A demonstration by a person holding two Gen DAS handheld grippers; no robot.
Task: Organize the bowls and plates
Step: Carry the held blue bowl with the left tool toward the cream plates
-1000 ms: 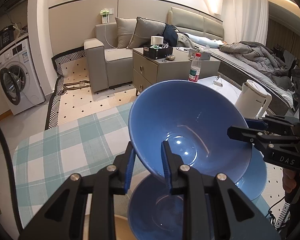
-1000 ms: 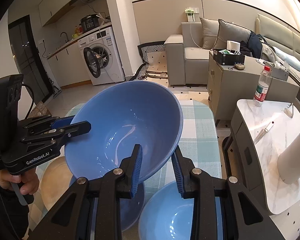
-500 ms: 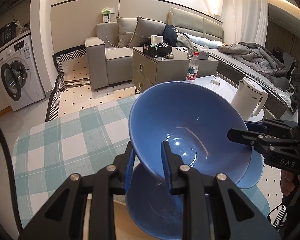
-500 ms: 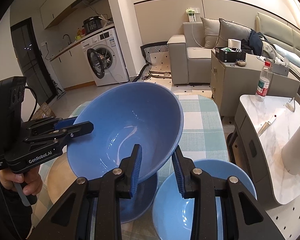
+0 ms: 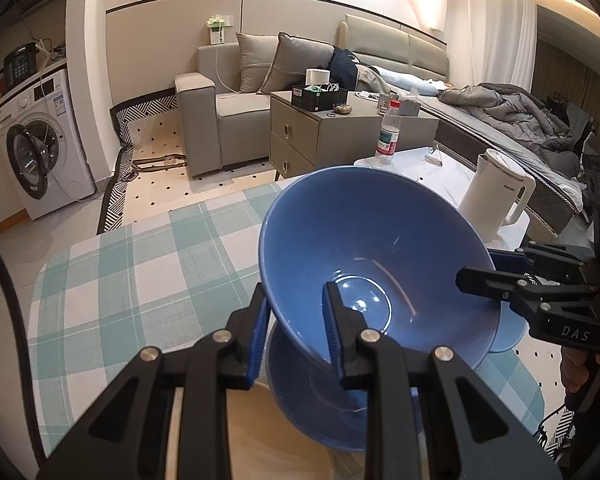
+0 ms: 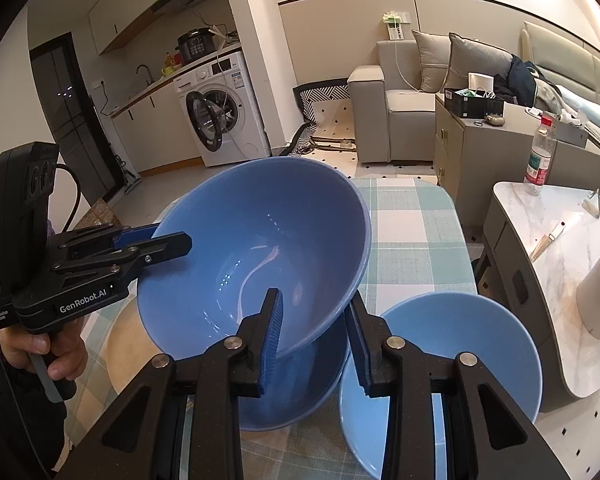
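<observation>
While both claws share one load, the left wrist view shows the left claw (image 5: 294,334) nipped shut on the near rim of a deep blue bowl (image 5: 364,264), tilted so its mouth faces the camera. It hangs just above a second blue bowl (image 5: 320,412) resting on the checked tabletop (image 5: 132,272), likely for nesting. The right claw (image 5: 476,276) grips the opposite rim.

Right wrist view: right claw (image 6: 314,342) pinching the near rim, jaws nearly closed. Bowl axis leans toward this camera. A pale blue plate (image 6: 460,360) lies just beside; a wooden plate (image 6: 128,344) sits beneath the lower bowl.
</observation>
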